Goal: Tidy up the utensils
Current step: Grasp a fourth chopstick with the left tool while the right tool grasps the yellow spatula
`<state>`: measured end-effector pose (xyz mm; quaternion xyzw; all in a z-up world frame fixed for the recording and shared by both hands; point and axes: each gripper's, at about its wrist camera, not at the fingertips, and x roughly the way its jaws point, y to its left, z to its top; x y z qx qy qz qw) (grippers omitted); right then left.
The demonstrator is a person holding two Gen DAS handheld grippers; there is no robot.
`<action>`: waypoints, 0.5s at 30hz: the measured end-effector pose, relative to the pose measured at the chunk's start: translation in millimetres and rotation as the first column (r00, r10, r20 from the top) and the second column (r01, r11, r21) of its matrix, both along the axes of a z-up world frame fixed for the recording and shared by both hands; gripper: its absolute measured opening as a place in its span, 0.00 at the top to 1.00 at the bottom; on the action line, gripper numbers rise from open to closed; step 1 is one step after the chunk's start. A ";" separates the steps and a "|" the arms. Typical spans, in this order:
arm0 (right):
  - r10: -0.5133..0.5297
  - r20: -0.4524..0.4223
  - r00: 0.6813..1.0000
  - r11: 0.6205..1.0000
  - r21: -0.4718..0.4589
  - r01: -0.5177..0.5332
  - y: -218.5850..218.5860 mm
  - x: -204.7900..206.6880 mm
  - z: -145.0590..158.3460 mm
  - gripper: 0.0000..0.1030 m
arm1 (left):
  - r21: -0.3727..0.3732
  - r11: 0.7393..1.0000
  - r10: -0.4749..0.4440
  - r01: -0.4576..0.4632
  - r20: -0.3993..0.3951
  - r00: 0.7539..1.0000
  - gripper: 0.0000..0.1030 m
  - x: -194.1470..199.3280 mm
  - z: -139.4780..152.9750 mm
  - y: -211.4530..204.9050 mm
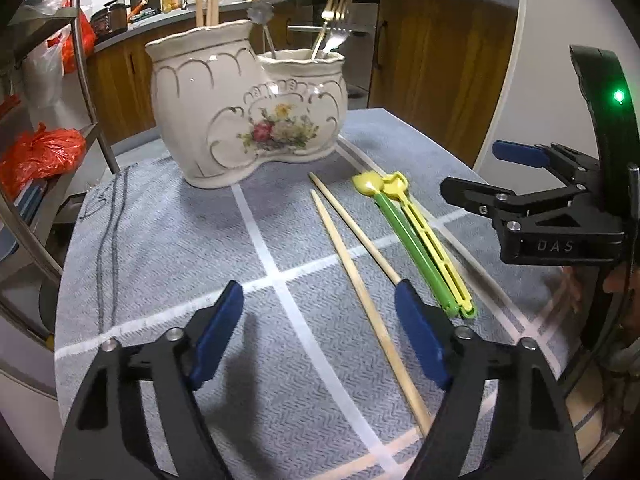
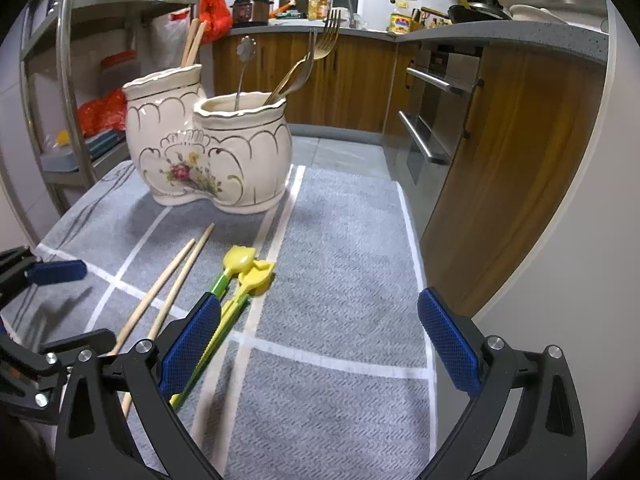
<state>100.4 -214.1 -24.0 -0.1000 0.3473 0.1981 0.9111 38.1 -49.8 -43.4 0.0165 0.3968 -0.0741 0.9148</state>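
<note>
A cream ceramic two-pot holder [image 1: 240, 120] [image 2: 208, 152] stands at the back of the grey mat [image 1: 180, 240]. Its taller pot holds wooden sticks; the lower pot holds forks [image 1: 336, 20] and a spoon. Two wooden chopsticks [image 1: 349, 268] [image 2: 155, 292] lie on the mat beside a green and a yellow plastic utensil [image 1: 412, 248] [image 2: 248, 272]. My left gripper [image 1: 320, 332] [image 2: 70, 306] is open low over the mat. One chopstick runs between its jaws, close to the right finger, untouched. My right gripper [image 2: 320, 344] [image 1: 472, 172] is open and empty; the plastic utensils pass under its left finger.
A metal rack with red bags [image 1: 40, 156] stands to the left of the table. Wooden cabinets [image 2: 500, 160] and an oven front [image 2: 432, 120] lie beyond the mat's right edge [image 2: 412, 240]. A kitchen counter with bottles runs behind the holder.
</note>
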 end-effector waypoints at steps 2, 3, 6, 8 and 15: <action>0.006 -0.008 1.000 1.000 0.004 -0.006 1.3 -0.8 0.3 0.05 | -0.003 1.000 -0.008 0.008 -0.002 1.000 0.34 -0.9 0.0 -3.0; 0.010 -0.015 1.000 1.000 0.008 -0.010 2.2 -1.0 0.6 0.05 | -0.005 1.000 -0.017 0.017 -0.006 1.000 0.38 -1.6 -0.1 -4.8; 0.030 -0.036 0.999 0.999 0.015 -0.029 6.8 -2.0 0.7 0.08 | -0.003 0.999 -0.042 0.042 -0.014 0.999 0.46 -3.2 -0.5 -10.4; 0.042 -0.054 0.998 0.999 0.020 -0.041 11.0 -2.9 0.2 0.15 | 0.004 0.999 -0.053 0.053 -0.016 0.998 0.52 -3.8 -0.9 -13.8; 0.074 -0.166 0.983 0.996 0.069 -0.064 21.7 2.6 -9.2 0.57 | 0.032 0.995 -0.096 0.097 -0.030 0.995 0.85 -6.0 -5.0 -21.1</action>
